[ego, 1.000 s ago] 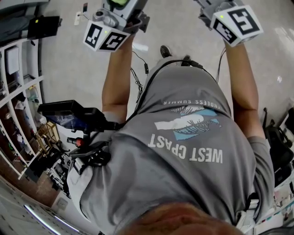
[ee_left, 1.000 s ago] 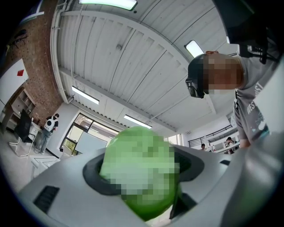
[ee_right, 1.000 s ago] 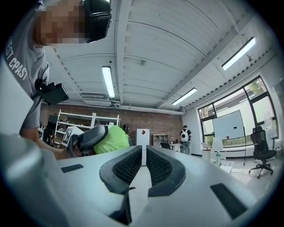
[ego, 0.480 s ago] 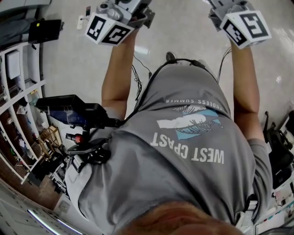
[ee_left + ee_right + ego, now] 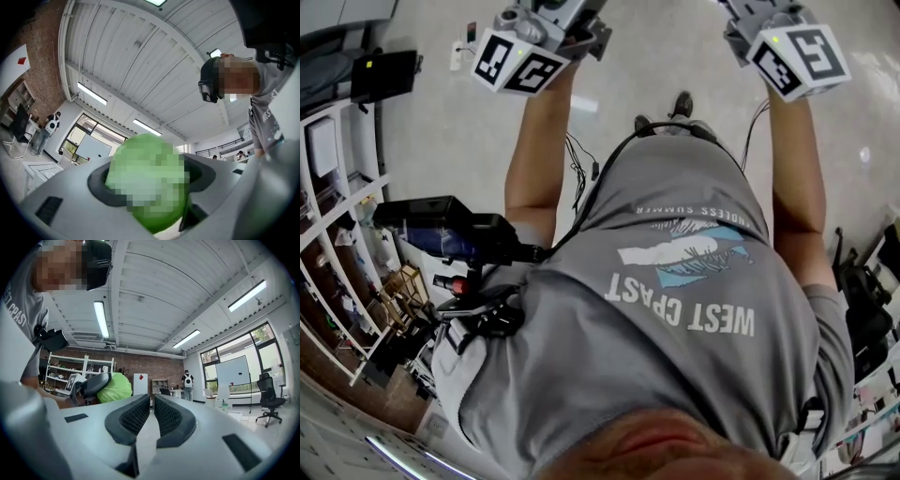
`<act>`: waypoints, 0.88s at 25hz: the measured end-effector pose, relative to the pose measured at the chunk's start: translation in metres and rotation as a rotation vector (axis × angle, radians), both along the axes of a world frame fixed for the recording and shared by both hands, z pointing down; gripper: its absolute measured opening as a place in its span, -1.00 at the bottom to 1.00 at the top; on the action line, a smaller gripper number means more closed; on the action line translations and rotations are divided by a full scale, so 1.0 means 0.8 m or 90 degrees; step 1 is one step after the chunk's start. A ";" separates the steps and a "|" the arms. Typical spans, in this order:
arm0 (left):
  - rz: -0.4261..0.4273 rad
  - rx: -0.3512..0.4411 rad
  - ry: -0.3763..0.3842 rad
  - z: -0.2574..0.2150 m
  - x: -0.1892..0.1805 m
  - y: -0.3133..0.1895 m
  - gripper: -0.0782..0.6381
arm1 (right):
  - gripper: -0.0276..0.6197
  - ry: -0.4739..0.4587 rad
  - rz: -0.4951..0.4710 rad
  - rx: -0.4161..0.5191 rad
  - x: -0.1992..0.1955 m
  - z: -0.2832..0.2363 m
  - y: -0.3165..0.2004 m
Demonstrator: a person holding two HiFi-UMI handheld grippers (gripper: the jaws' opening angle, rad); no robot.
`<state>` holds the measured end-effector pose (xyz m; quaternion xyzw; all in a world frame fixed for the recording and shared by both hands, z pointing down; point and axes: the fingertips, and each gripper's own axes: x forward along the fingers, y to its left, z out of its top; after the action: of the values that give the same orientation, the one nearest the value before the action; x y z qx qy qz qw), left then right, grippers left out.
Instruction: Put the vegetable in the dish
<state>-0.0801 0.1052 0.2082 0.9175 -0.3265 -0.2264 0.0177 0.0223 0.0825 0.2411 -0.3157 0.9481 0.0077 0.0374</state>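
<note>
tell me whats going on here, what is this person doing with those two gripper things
A person in a grey printed T-shirt stands holding a gripper in each hand, both raised out in front. The left tongs are clamped on a round light-green vegetable. The right tongs are closed together with nothing in them. No dish shows in any view, so the vegetable has not yet been put down.

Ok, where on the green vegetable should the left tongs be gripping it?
Across its widest middle, coming straight on with one pad on each side, as the left tongs hold it now. The green vegetable is rounded and bulges past the pads, so an off-centre grip would likely slip.
</note>
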 end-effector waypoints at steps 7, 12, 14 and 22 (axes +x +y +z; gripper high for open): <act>-0.020 -0.001 -0.003 -0.020 0.021 -0.053 0.09 | -0.88 0.003 -0.025 0.008 0.018 -0.025 -0.057; -0.040 -0.003 -0.015 -0.030 0.023 -0.071 0.09 | -0.88 -0.001 -0.044 0.008 0.016 -0.032 -0.089; -0.042 -0.010 -0.012 -0.028 0.035 -0.081 0.09 | -0.88 0.000 -0.048 -0.003 0.026 -0.027 -0.099; -0.012 -0.020 -0.005 -0.030 0.070 -0.129 0.09 | -0.88 0.001 -0.015 -0.032 0.065 -0.017 -0.140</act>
<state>-0.0241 0.0017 0.1845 0.9148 -0.3391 -0.2175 0.0286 0.0741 -0.0292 0.2272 -0.3054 0.9516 -0.0162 0.0288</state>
